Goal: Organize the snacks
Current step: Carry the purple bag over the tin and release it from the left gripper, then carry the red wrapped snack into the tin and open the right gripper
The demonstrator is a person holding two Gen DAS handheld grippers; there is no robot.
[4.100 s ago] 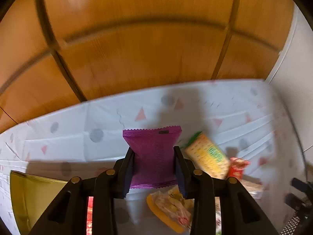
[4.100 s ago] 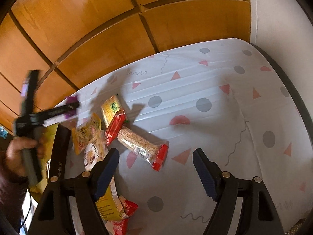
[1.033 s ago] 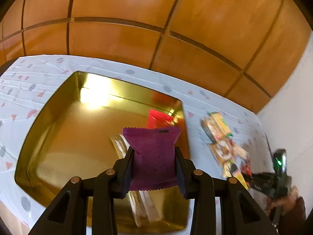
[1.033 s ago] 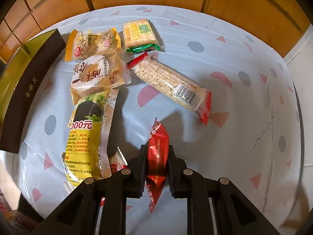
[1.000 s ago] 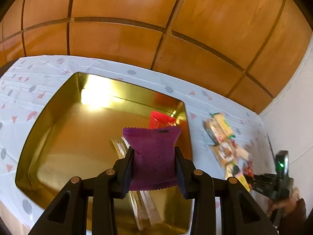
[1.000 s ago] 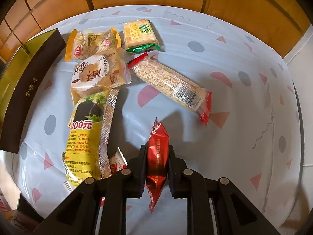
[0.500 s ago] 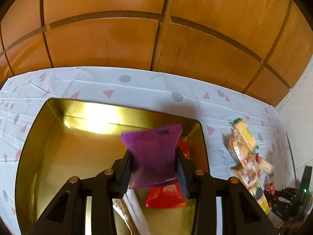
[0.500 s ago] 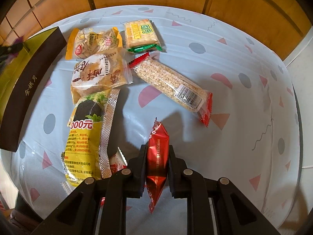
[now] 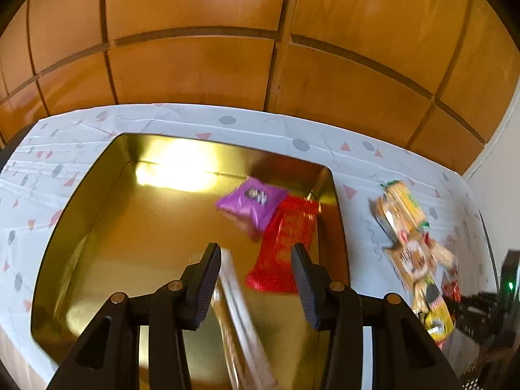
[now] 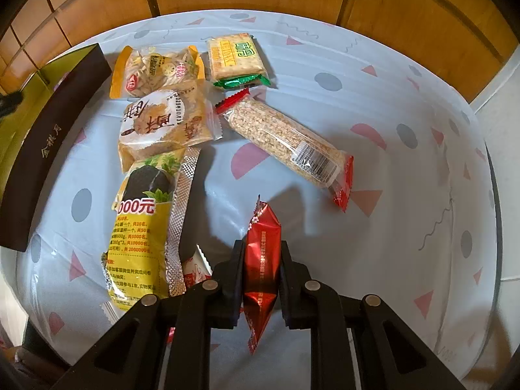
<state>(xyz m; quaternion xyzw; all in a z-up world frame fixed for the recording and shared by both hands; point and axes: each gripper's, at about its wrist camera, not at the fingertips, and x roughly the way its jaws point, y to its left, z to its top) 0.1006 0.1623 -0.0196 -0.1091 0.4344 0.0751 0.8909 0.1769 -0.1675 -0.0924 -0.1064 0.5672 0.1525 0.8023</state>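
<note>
1. left gripper (image 9: pixel 255 269): jaws have just been opening, now partly apart w/ nothing between them. the purple foil snack pouch (image 9: pixel 252 202) lies ahead of the fingertips inside the shiny gold rectangular tin (image 9: pixel 97 208), blurred, overlapping the top edge of a flat red foil packet (image 9: pixel 282 247) that sits just ahead of the right-side finger.
2. a long pale wrapped bar (image 9: pixel 240 318) lies in the tin under and just behind the left-side finger; too blurred to say more.
3. right gripper (image 10: pixel 261 261): jaws pinched nearly closed on a slim red foil candy packet (image 10: pixel 261 256), which sticks out ahead of and behind the pads, edge-on. it hangs over the white tablecloth w/ grey dots and pink triangles (image 10: pixel 406 195).
4. still loose on the cloth ahead-left of the right fingers: yellow-black long pouch (image 10: pixel 143 227), round pastry in clear wrap (image 10: pixel 165 126), orange-edged chip bag (image 10: pixel 156 71), green-trimmed cracker pack (image 10: pixel 235 58); ahead: sesame bar w/ red ends (image 10: pixel 289 143).
5. risks, my read: red packet is gripped on a thin slick edge, so a fast swing toward the tin could let it slide out. tin's dark outer wall (image 10: pixel 48 149) is well left of the right fingers; a low carry may clip the rim or drag the pouches. both grippers over the tin at once could collide.
</note>
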